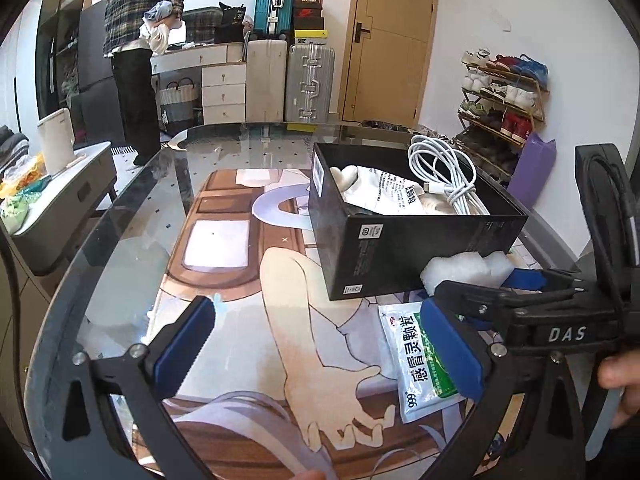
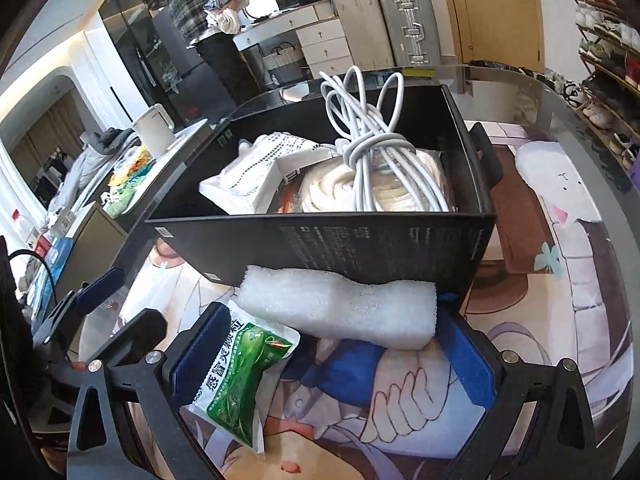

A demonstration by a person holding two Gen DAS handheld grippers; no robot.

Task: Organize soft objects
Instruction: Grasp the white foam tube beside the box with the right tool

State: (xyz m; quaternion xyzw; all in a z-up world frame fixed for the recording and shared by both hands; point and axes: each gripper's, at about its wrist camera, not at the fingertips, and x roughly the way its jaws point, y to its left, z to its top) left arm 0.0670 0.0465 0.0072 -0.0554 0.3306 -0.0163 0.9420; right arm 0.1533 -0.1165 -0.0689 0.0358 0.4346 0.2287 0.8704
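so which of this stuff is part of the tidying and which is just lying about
Part of the job:
black box
foam block
green sachet
white cable
white packet
right gripper, open around the foam

Lying about:
kettle
suitcases
shoe rack
person in the background

Bright, even daylight throughout, seemingly from the left, where pale walls glow. Soft sheen and faint reflections across the glass-topped round surface (image 1: 120, 216), strongest along its far rim. Only a faint, soft-edged shadow under the black rectangular cardboard box (image 1: 404, 256). Strong fisheye bending: door and suitcases curved, dark vignette in every corner. Sharp mid-field; blue-padded black left gripper (image 1: 320, 348) slightly soft up close. White foam block (image 2: 340, 308) nearly overexposed.
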